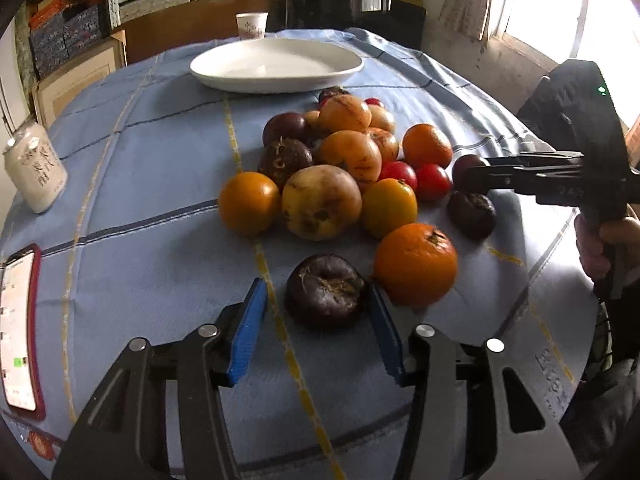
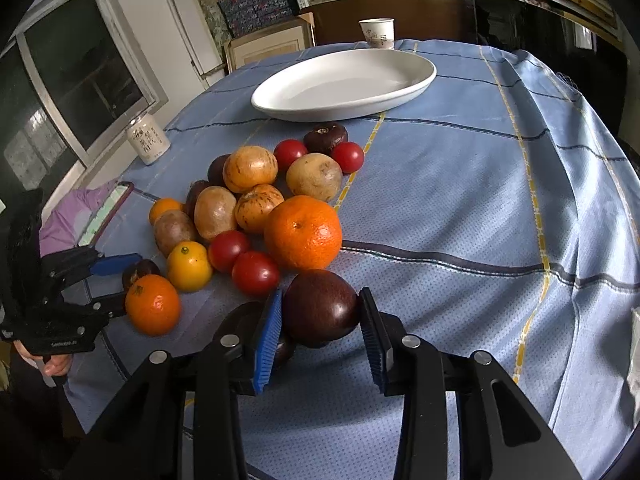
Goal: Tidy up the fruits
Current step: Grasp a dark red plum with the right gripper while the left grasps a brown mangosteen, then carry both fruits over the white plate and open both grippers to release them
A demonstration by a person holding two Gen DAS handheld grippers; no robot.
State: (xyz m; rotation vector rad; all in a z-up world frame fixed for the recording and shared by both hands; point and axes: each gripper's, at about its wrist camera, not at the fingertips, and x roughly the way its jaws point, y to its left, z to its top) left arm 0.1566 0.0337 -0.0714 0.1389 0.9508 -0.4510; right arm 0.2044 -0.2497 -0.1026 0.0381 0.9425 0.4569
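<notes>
Blue ribbed pads of the right gripper (image 2: 320, 320) are pressing on both sides of a smooth dark plum (image 2: 320, 307), gripping it just above the cloth (image 2: 460, 208); another dark fruit is showing below it behind the left pad. The left gripper (image 1: 318, 314) is standing part-open around a wrinkled dark fruit (image 1: 325, 291): its right pad is touching the fruit's side, while a gap is showing between the left pad and the fruit, which is resting on the cloth.

Just beside that wrinkled fruit an orange (image 1: 415, 264) is lying, touching or nearly touching the right pad. Beyond it the pile (image 1: 332, 168) is sitting in the middle of the table: yellow-brown fruit, oranges, red tomatoes (image 2: 256, 272) and more dark ones, most of them touching. A big orange (image 2: 303, 232) is sitting just behind the held plum.

Past the pile a white oval plate (image 2: 420, 80) is standing bare, with a paper cup (image 2: 377, 32) behind it at the table's far edge. A white jar (image 1: 35, 168) and a red-cased phone (image 1: 20, 332) are lying well apart from the fruit, at the left edge. A hand (image 1: 608, 248) is holding the right gripper's grip.
</notes>
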